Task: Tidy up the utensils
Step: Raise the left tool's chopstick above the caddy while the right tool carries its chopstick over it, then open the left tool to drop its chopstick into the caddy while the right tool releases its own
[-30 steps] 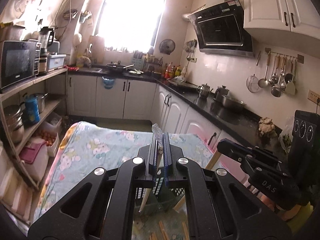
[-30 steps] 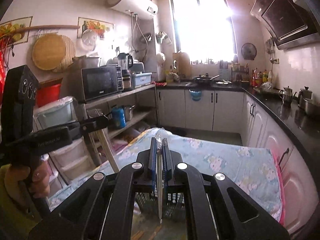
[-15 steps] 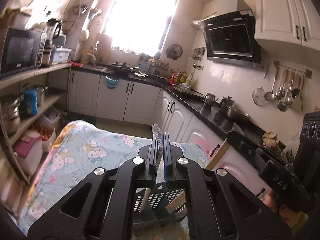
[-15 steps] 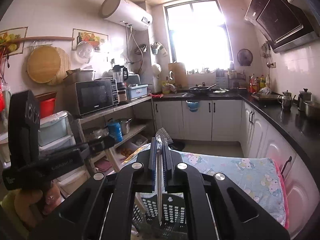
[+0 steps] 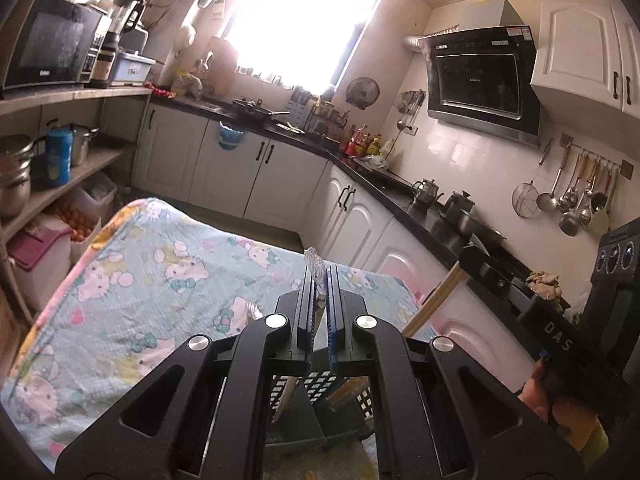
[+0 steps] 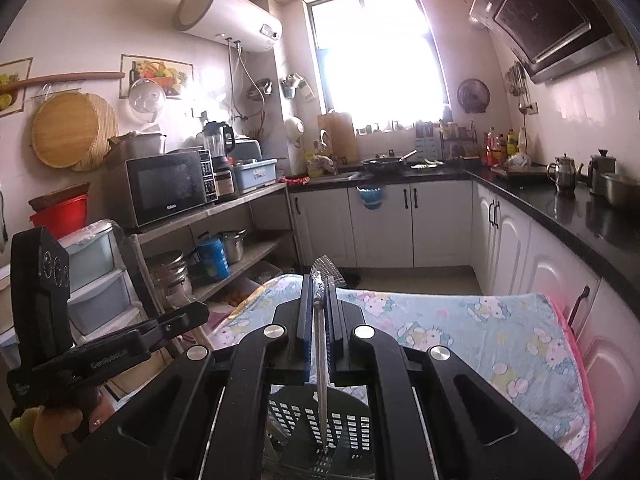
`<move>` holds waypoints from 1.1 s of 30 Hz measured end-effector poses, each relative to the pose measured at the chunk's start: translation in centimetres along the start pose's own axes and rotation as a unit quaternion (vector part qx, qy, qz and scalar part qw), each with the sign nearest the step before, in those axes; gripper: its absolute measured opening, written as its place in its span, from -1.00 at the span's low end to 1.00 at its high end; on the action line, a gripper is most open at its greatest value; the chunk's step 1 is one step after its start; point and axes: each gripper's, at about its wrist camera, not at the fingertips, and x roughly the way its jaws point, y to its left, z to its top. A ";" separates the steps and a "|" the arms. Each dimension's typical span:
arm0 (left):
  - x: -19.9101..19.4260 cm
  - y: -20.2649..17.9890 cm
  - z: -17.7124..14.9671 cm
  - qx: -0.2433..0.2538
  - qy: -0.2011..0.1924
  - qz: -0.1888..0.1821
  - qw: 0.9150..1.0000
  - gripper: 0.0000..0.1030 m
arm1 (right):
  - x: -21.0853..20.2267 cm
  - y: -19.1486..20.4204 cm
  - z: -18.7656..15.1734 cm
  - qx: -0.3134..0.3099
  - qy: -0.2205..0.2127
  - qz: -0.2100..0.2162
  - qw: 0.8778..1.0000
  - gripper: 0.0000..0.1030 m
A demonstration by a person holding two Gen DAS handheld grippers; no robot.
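A: What writing can be read, taken from left to right?

B: On the microwave [image 6: 168, 190] on the left shelf a brand is printed that seems to read "Galanz". Pale lettering is seen on the side of the left gripper [image 5: 320, 312] from the right wrist view, but it cannot be made out. "DAS" is read on the body of the right gripper [image 6: 319, 312] in the left wrist view.

A: How many of each thing are counted?

B: Two grippers, two held utensils, one dark slotted basket [image 6: 352, 424] and one table [image 5: 140, 280], which is covered by a cartoon-cat cloth. Two metal teapots [image 6: 564, 172] are counted on the black counter at the far right.

A: How are the fingers found?

B: The left fingers are clenched on a plastic-wrapped utensil [image 5: 315, 266], whose wrapped end sticks up past them. The right fingers are clenched on a thin metal utensil [image 6: 321, 380]; it is held upright, with its lower end hanging over the basket.

A: And where is the basket placed?

B: It is seen on the near end of the table, just below both grippers. A pale stick [image 5: 436, 300] is seen slanting down into it.
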 end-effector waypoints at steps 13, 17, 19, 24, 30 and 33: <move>1.5 0.6 -3.3 0.009 0.034 -0.013 0.999 -0.99 | 1.7 -0.4 -3.7 0.022 0.016 0.003 1.000 -0.89; 1.7 0.8 -3.9 0.013 0.038 -0.017 0.999 -0.99 | 2.2 -0.4 -4.2 0.029 0.018 0.001 0.999 -0.89; 1.6 1.0 -4.0 0.013 0.037 -0.021 0.999 -0.98 | 2.5 -0.5 -4.5 0.030 0.023 -0.002 0.999 -0.89; 1.6 1.4 -4.3 0.010 0.042 -0.011 0.999 -0.98 | 2.8 -0.5 -5.6 0.029 0.041 -0.014 0.999 -0.89; 1.0 2.4 -4.9 0.009 0.045 0.001 0.999 -0.98 | 1.9 -1.0 -6.4 0.036 0.051 -0.037 0.997 -0.86; 0.4 3.0 -5.0 0.006 0.046 0.007 0.999 -0.84 | 1.4 -0.9 -6.8 0.035 0.056 -0.050 0.997 -0.52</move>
